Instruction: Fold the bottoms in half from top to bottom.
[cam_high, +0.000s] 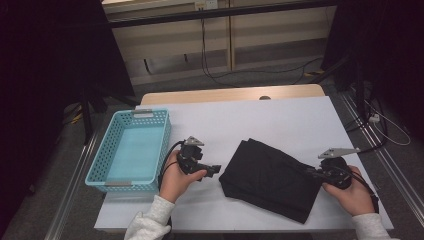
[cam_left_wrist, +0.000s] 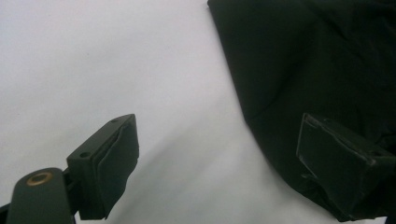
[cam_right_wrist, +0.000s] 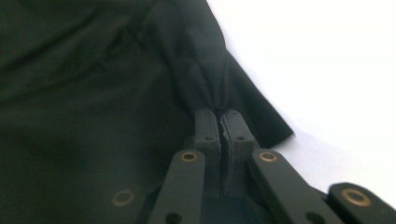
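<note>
A folded black cloth (cam_high: 272, 179) lies on the white bench (cam_high: 300, 120), right of a turquoise basket (cam_high: 131, 150). The right hand-held gripper (cam_right_wrist: 219, 114) pinches a gathered fold at the cloth's edge. The left hand-held gripper (cam_left_wrist: 217, 158) stands wide apart, empty, just beside the cloth.

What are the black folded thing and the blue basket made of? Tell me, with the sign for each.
Black cloth: looks like soft woven fabric, matte; it lies in folded layers and puckers into creases where the right tongs pinch its edge. Basket: most likely molded plastic, light blue with a slight sheen; its walls are a regular grid of holes.
</note>
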